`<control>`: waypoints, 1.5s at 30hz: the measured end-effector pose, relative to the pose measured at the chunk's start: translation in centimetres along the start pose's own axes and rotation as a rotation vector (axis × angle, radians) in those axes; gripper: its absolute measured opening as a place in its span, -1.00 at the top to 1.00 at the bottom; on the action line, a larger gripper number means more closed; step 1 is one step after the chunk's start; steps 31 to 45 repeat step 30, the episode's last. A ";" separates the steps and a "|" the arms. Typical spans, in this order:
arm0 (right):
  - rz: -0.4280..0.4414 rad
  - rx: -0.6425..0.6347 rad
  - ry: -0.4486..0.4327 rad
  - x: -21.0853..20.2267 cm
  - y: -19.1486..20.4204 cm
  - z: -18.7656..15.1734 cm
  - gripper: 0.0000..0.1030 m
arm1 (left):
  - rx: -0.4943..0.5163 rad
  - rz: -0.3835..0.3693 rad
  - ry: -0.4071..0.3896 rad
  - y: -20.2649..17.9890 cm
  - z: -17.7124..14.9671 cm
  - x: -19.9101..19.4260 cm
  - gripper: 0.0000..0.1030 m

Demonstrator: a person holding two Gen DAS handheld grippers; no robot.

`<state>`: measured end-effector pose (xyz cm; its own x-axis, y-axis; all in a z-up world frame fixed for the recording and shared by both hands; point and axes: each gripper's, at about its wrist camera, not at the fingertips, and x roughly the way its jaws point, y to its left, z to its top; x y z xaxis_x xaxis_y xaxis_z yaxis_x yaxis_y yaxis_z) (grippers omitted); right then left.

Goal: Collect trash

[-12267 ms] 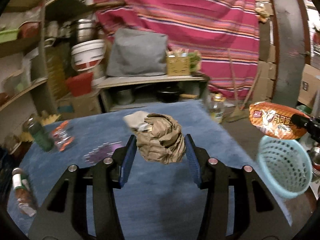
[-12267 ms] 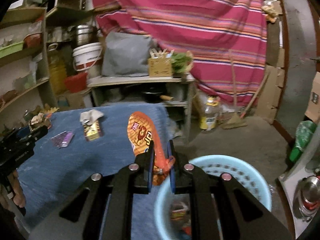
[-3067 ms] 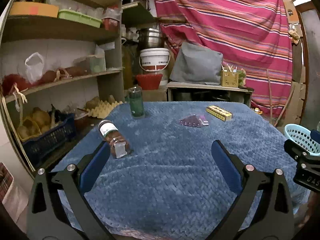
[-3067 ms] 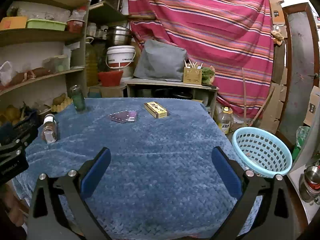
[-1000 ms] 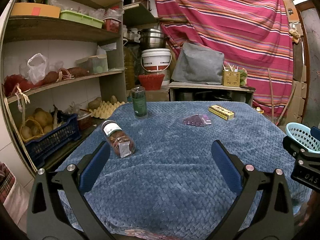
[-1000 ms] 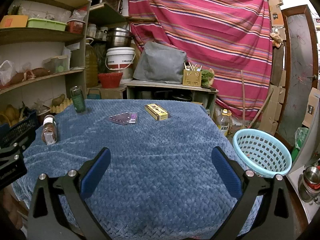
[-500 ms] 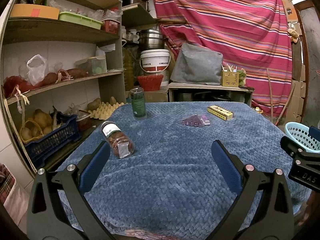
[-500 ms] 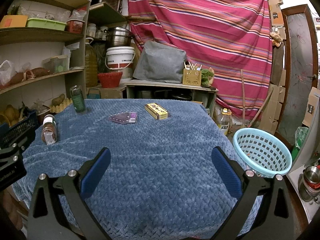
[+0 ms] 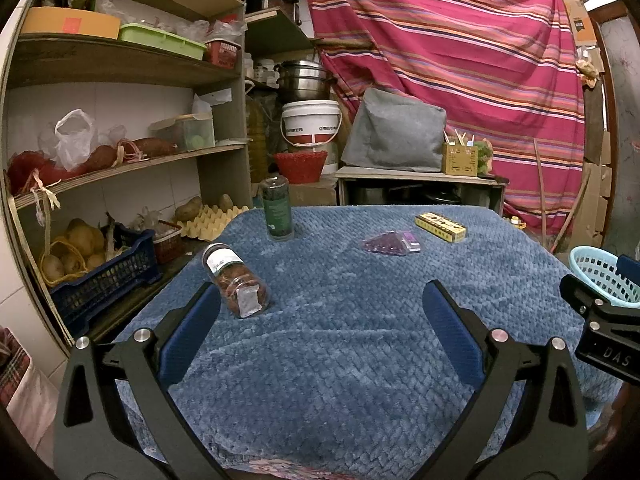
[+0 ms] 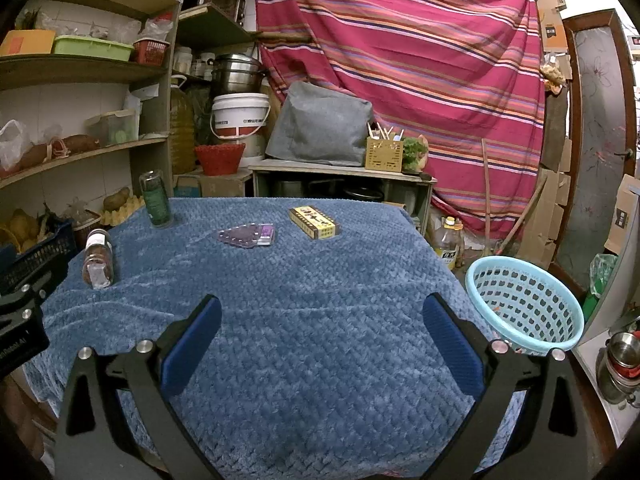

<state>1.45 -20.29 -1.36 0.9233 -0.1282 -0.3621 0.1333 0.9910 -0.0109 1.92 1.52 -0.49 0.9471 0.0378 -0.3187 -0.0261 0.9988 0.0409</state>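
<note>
Left gripper (image 9: 320,320): jaws spread wide, nothing between the blue pads (image 9: 190,336). It sits above the near edge of the blanket (image 9: 360,340) that covers the table.

Right gripper (image 10: 320,320): jaws likewise spread wide and empty, also over the near edge of the blanket. Its black body shows at the right margin of the left wrist view.

Items on the blanket:
- Jar (image 9: 236,286): lies on its side near the left edge, just beyond the left gripper's left pad. Reddish-brown contents, white label.
- Green bottle (image 9: 276,208): stands upright at the far left, behind the jar.
- Purple packet (image 9: 390,242): lies flat toward the far side, near the middle.
- Yellow box (image 9: 440,227): lies flat just right of the packet, the two apart by a small gap.

Basket (image 10: 524,304): light blue, perforated, beside the table's right edge and below the level of the tabletop. It is tilted so its mouth faces the camera. A few small scraps seem to lie at its base; the view is too poor to identify them.

Shelves (image 9: 120,64) with produce and containers stand left of the table. A striped cloth (image 10: 400,60) hangs behind.
</note>
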 end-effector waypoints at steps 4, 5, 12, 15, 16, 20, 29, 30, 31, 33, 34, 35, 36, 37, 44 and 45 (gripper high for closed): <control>0.000 -0.002 0.000 0.0 0.1 0.1 -0.91 | 0.001 -0.001 -0.001 0.1 0.0 0.0 -0.90; -0.001 -0.001 -0.001 0.0 0.1 0.1 -0.91 | 0.001 -0.001 -0.002 0.1 0.0 0.0 -0.90; 0.000 -0.001 0.003 0.0 0.1 -0.1 -0.91 | -0.002 -0.001 -0.003 0.1 0.1 0.0 -0.90; 0.000 -0.001 0.002 0.0 0.0 -0.1 -0.91 | 0.001 0.000 -0.005 0.1 0.1 0.0 -0.90; 0.000 -0.001 0.003 0.0 0.1 -0.1 -0.91 | 0.003 0.000 -0.006 0.0 0.2 0.0 -0.90; 0.002 -0.002 0.004 0.1 0.0 -0.1 -0.91 | 0.001 0.000 -0.007 0.0 0.2 0.0 -0.90; 0.004 -0.005 0.006 0.2 0.3 -0.5 -0.91 | -0.021 0.002 0.003 0.3 0.7 0.1 -0.90; 0.005 -0.005 0.007 0.2 0.2 -0.6 -0.91 | -0.022 0.003 0.002 0.3 0.7 0.0 -0.90; 0.005 -0.005 0.007 0.2 0.2 -0.6 -0.91 | -0.022 0.003 0.002 0.3 0.7 0.0 -0.90; 0.005 -0.005 0.007 0.2 0.2 -0.6 -0.91 | -0.022 0.003 0.002 0.3 0.7 0.0 -0.90; 0.005 -0.005 0.007 0.2 0.2 -0.6 -0.91 | -0.022 0.003 0.002 0.3 0.7 0.0 -0.90; 0.005 -0.005 0.007 0.2 0.2 -0.6 -0.91 | -0.022 0.003 0.002 0.3 0.7 0.0 -0.90; 0.005 -0.005 0.007 0.2 0.2 -0.6 -0.91 | -0.022 0.003 0.002 0.3 0.7 0.0 -0.90; 0.005 -0.005 0.007 0.2 0.2 -0.6 -0.91 | -0.022 0.003 0.002 0.3 0.7 0.0 -0.90; 0.005 -0.005 0.007 0.2 0.2 -0.6 -0.91 | -0.022 0.003 0.002 0.3 0.7 0.0 -0.90; 0.005 -0.005 0.007 0.2 0.2 -0.6 -0.91 | -0.022 0.003 0.002 0.3 0.7 0.0 -0.90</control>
